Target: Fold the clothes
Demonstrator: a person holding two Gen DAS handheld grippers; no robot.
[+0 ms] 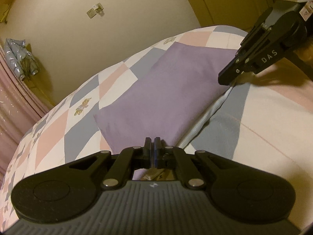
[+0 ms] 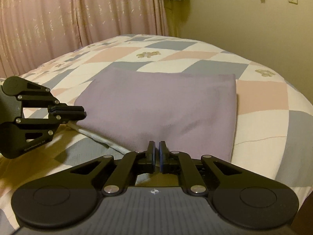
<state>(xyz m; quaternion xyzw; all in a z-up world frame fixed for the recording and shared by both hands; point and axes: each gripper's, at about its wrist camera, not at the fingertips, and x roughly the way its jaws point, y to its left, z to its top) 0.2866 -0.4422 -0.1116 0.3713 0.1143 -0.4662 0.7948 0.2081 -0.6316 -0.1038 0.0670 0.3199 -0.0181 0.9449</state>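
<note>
Lilac cloth, folded into a flat rectangle, is lying on the patchwork bedspread in the left wrist view, its striped white waistband edge running along the near right side. At the bottom of that view the left gripper is sitting at the cloth's near corner with its two fingers pressed almost together; whether any fabric is caught between them I cannot tell. At upper right the right gripper is reaching down to the far end of the striped edge, its fingers drawn close, tips touching or just above the cloth. A pale blue puffy jacket is hanging by the pink curtain at left, and wall sockets are showing on the beige wall.

In the right wrist view the same garment is filling the middle of the bedspread. The right gripper is sitting at its near edge, fingers nearly closed with a thin slit between the pads; a grip on the fabric cannot be confirmed. At left the left gripper is lying sideways, fingers together, tips meeting the cloth's corner just above the striped band. The pink curtain is hanging behind the bed
</note>
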